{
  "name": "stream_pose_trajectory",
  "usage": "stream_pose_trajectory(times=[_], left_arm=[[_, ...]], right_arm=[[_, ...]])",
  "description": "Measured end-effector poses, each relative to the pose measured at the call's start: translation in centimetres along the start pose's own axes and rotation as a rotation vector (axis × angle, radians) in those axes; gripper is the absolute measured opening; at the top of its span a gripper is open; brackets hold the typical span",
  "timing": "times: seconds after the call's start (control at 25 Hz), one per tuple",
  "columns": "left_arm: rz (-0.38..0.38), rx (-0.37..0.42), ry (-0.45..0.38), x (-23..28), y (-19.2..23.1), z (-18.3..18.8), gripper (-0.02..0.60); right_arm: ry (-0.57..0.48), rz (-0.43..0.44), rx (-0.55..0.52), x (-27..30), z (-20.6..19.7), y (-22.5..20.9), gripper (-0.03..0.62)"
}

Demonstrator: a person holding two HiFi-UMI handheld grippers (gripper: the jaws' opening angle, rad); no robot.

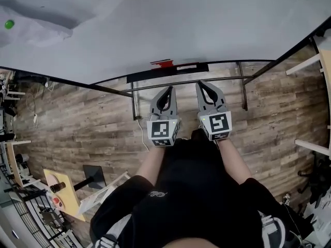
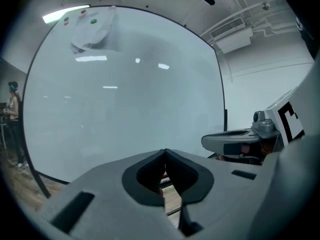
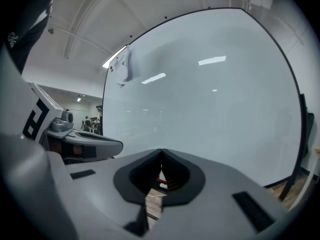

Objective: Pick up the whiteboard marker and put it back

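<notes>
A red whiteboard marker (image 1: 164,63) lies on the black tray (image 1: 186,69) along the bottom edge of the whiteboard (image 1: 181,19). Both grippers hang side by side just below the tray, pointing at it. My left gripper (image 1: 168,89) is shut with nothing in it, its tips a little below the marker. My right gripper (image 1: 200,83) is shut and empty too, right of the marker. In the left gripper view the jaws (image 2: 165,152) meet and a sliver of the red marker (image 2: 163,177) shows through the gap. The right gripper view shows shut jaws (image 3: 161,152) and a red sliver (image 3: 161,180).
A white cloth (image 1: 36,32) hangs on the whiteboard at upper left under a green magnet (image 1: 9,24). The board's black stand legs (image 1: 134,105) rest on the wooden floor (image 1: 77,123). A wooden chair and metal racks (image 1: 59,190) stand at lower left. A person (image 2: 12,114) stands far left.
</notes>
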State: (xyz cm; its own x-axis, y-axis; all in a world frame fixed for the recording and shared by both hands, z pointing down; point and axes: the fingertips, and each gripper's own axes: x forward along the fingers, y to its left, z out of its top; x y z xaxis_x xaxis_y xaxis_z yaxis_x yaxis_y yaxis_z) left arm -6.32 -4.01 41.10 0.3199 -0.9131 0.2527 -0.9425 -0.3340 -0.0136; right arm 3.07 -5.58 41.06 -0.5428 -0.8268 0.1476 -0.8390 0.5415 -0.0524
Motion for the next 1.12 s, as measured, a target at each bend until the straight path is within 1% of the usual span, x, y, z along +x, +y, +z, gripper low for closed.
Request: stream_pose_trajectory(times=[0.24, 0.36, 0.44, 0.6, 0.72, 0.8, 0.88, 1.0, 1.12], left_arm=[[0.045, -0.029, -0.031, -5.9, 1.1, -0.9, 0.006], [0.049, -0.046, -0.043, -8.4, 1.0, -1.6, 0.006], [0.047, -0.043, -0.05, -9.6, 0.7, -1.8, 0.006], [0.063, -0.01, -0.072, -11.0, 0.2, -0.8, 0.006], [0.07, 0.007, -0.116, -11.7, -0.4, 1.2, 0.006], [0.064, 0.006, -0.138, -11.7, -1.0, 2.3, 0.006], [0.072, 0.019, -0.139, -11.6, -1.3, 3.1, 0.006], [0.091, 0.014, -0.137, -11.2, -1.9, 3.7, 0.006], [0.087, 0.014, -0.155, -10.4, -3.5, 4.4, 0.006]], right_arm=[[0.011, 0.043, -0.054, -2.4, 0.9, 5.4, 0.002], [0.015, 0.05, -0.087, -4.1, 1.0, 7.5, 0.003], [0.015, 0.043, -0.098, -5.1, 1.0, 8.3, 0.002], [0.009, 0.045, -0.117, -6.5, 1.5, 9.0, 0.003], [-0.012, 0.056, -0.129, -7.6, 2.6, 9.2, 0.002], [-0.029, 0.052, -0.14, -8.0, 3.4, 8.7, 0.003], [-0.039, 0.049, -0.145, -8.2, 4.2, 8.0, 0.003], [-0.056, 0.047, -0.16, -8.6, 5.3, 6.8, 0.002], [-0.096, 0.051, -0.178, -9.2, 6.4, 5.6, 0.003]])
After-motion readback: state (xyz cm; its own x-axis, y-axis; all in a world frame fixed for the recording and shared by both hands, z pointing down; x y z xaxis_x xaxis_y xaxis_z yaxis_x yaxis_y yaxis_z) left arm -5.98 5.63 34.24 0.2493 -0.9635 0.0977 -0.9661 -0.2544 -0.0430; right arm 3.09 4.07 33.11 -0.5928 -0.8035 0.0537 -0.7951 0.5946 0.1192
